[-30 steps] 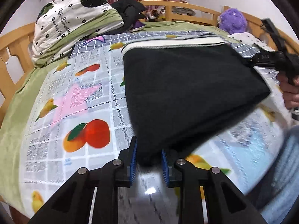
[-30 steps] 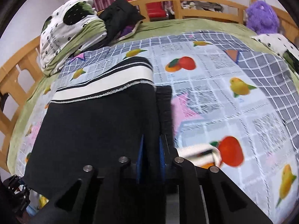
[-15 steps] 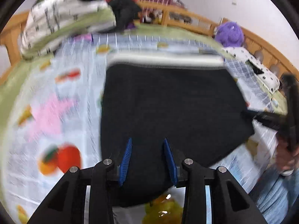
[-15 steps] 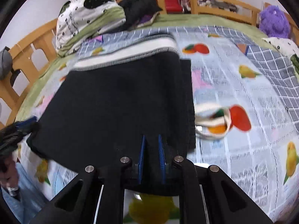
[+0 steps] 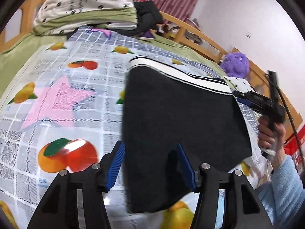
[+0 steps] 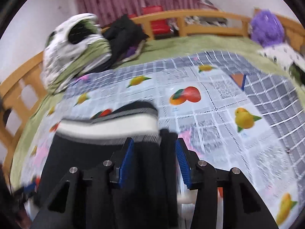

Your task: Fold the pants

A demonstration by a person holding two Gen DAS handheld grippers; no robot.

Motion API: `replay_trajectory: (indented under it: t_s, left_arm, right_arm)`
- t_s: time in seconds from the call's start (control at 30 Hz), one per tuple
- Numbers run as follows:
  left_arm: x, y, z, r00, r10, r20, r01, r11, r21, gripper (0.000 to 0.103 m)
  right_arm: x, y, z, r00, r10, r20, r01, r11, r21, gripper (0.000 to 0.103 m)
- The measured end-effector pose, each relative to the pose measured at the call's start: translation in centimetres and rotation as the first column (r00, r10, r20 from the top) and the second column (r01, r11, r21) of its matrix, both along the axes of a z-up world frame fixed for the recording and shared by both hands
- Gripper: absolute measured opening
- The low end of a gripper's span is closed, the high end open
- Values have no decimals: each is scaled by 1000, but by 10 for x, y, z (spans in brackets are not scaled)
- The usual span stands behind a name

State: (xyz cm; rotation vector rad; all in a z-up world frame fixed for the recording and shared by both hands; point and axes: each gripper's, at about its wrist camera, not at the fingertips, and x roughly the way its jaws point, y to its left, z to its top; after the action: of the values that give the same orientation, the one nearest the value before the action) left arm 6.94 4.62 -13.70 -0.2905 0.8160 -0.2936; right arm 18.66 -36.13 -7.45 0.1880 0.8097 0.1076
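The black pants lie folded flat on the fruit-print bedspread, their white striped waistband at the far end. My left gripper is open above the near left corner of the pants. My right gripper is open over the pants near the waistband; this view is blurred. The right gripper also shows in the left wrist view, at the waistband's right end.
A folded spotted quilt and dark clothes are piled at the bed's far left. A purple plush toy sits at the far right by the wooden bed rail. A white band lies beside the pants.
Both grippers have opened and let go of the pants. The pants now lie flat. The right gripper has moved up toward the waistband end.
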Motion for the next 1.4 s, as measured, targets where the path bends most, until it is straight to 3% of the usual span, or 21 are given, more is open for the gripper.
replay_trajectory:
  t_s: [0.07,0.13,0.17,0.2,0.27,0.37,0.43,0.5,0.57,0.63,0.77,0.83,0.87,1.0,1.1,1.13,1.17,1.2,1.27,1.3,1.4]
  left_arm:
    - [3,6,-1,1000,18,-3,-18,1000,-8,54]
    - [4,8,-2,1000,21,2,-21,1000,-12,54]
    - [5,8,-2,1000,20,4,-20,1000,-9,54]
    - [5,7,-2,1000,18,5,-18,1000,-2,54]
    - [6,6,-1,1000,14,9,-14,1000,7,54]
    - [6,2,1,1000,-5,27,4,1000,7,54]
    - [3,-3,4,999,-14,45,13,999,33,54]
    - [-4,-7,9,997,-33,74,29,998,54,54]
    - [-10,-12,12,994,-64,92,57,996,68,55]
    - [-12,-21,8,994,-99,55,91,989,120,57]
    - [-27,-26,7,992,-124,8,120,974,193,57]
    - [-42,-30,11,978,-206,-7,202,952,232,57]
    - [-48,-34,11,975,-221,-17,217,937,272,57]
    - [-62,-50,-4,972,-233,-37,225,869,442,57]
    - [-57,-67,-10,972,-235,-29,215,827,520,56]
    - [-53,-74,-11,975,-220,-20,193,805,561,52]
    - [-49,-78,-10,978,-207,-3,171,802,573,34]
    - [-45,-78,-6,984,-174,29,129,821,556,21]
    - [-42,-60,10,991,-101,87,58,916,397,18]
    - [-41,-51,11,994,-77,80,44,937,347,18]
    - [-39,-44,-14,999,-36,-20,40,938,345,18]
  right_arm:
    - [26,-1,-20,998,-9,-59,12,998,59,44]
    - [39,6,-35,992,51,-116,-39,994,103,27]
    - [37,11,-29,993,77,-88,-73,996,53,16]
    - [31,12,-17,994,104,-45,-102,994,34,15]
    - [21,-1,-4,997,70,14,-71,992,102,15]
    - [28,-4,-24,999,3,-39,-4,1000,-28,16]
    - [30,-6,-37,999,-22,-43,22,1000,-17,21]
    - [26,-4,-28,998,-34,-48,32,998,-45,29]
    - [13,-3,-19,998,-39,-38,38,999,-39,30]
    - [-10,3,-9,1000,-28,-5,27,999,-39,31]
    - [-53,31,-21,996,74,-56,-83,976,-200,32]
    - [-76,36,-26,996,82,-45,-91,957,-274,32]
    - [-86,35,-25,995,85,-51,-95,959,-269,32]
    - [-107,15,-27,994,49,-97,-62,989,-137,32]
    - [-119,12,-26,995,36,-89,-46,993,-109,32]
    - [-122,12,-25,996,34,-83,-43,993,-108,32]
    - [-122,12,-27,996,33,-81,-42,994,-105,32]
    - [-123,14,-29,996,34,-83,-43,993,-110,32]
    - [-123,16,-33,996,33,-87,-44,990,-132,32]
    - [-124,16,-33,996,32,-84,-44,989,-138,32]
    - [-127,20,-35,996,42,-82,-54,988,-143,32]
